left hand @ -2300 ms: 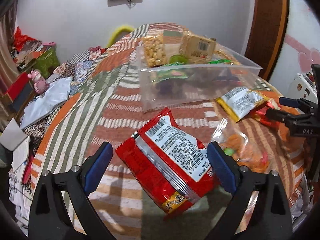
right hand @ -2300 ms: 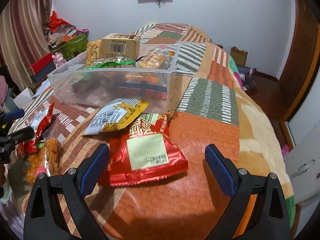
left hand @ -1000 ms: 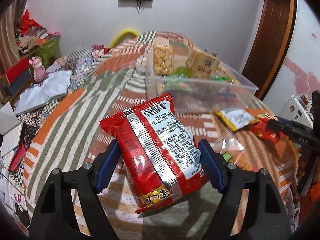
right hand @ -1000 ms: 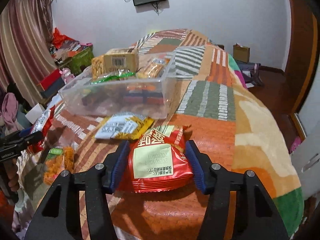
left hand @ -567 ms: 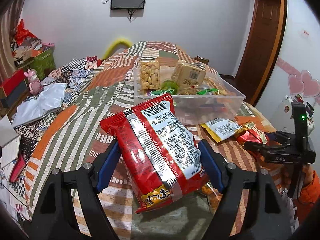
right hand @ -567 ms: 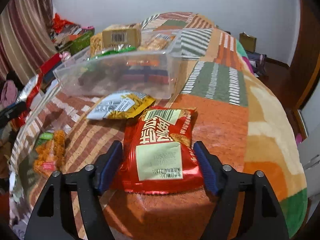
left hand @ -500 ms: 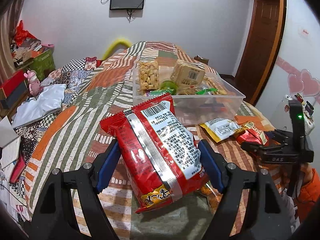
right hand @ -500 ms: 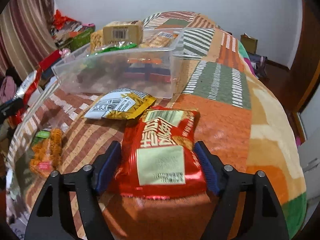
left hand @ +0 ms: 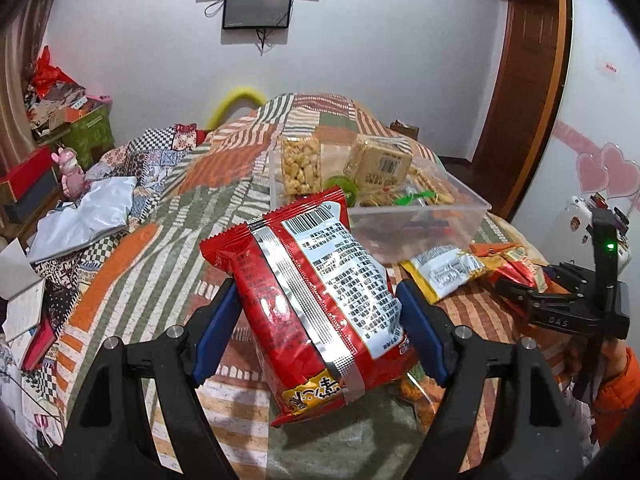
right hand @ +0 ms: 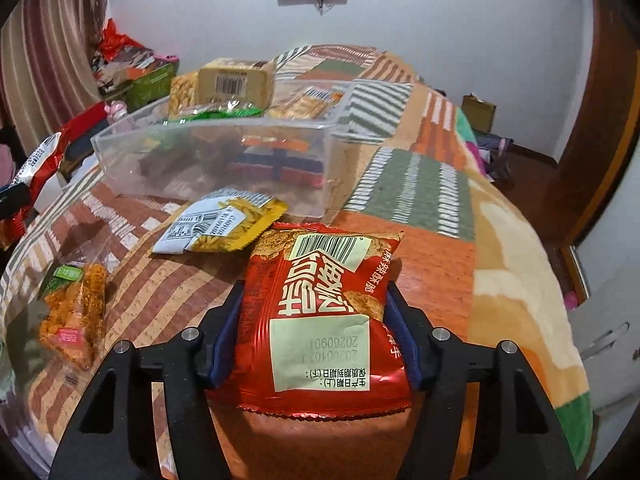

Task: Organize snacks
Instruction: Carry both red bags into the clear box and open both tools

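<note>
The bed (right hand: 436,200) carries my clear bin (right hand: 208,160), part filled, mid-surface. My left gripper (left hand: 320,320) is clamped on a red bag (left hand: 316,300), lifted off the blanket. My right gripper (right hand: 316,332) has just closed further, pads pressing a smaller red pouch (right hand: 320,312) near the bed's front edge.

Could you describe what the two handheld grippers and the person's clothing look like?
Both the left gripper and the right gripper have black angular frames, silver screws and blue pads. The right one shows a green light and white lettering. An orange sleeve is visible.
</note>
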Tool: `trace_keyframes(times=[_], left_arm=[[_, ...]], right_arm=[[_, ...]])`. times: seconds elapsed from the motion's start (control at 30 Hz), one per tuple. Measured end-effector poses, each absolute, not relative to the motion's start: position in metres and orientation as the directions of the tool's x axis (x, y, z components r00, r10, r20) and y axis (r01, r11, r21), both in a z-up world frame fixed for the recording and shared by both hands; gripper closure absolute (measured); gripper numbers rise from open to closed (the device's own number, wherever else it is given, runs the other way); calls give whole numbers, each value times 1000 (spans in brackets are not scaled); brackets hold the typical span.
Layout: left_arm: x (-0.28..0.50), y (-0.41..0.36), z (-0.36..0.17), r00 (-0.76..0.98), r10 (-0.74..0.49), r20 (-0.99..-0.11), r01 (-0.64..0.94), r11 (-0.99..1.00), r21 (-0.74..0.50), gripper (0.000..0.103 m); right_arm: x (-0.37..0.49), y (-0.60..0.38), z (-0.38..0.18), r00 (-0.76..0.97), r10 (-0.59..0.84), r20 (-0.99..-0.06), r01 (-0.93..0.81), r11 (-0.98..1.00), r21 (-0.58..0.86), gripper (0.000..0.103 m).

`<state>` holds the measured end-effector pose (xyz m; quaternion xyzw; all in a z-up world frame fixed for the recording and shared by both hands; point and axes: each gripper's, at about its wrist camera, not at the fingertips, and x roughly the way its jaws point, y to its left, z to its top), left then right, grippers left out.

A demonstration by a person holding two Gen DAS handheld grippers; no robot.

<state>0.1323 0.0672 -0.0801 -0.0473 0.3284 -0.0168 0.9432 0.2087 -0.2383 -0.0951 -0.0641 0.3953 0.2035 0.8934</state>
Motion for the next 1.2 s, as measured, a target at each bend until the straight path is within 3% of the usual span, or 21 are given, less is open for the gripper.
trace_keyframes(times=[0.43,0.67,1.2], left_arm=[[168,68,-46,841,-59,-539,6,995,-98,25],[204,64,-46,835,-65,-547,17,995,-94,25],[289,54,-86,768,-53,-639,41,999,-33,25]], right_arm=[[221,-234,-39,695,383,-609,-411,906,102,42],[249,-203,-26,695,429,-577,-455,884,109,42],[297,-140,-51,605,446,-660,-573,819,28,42]])
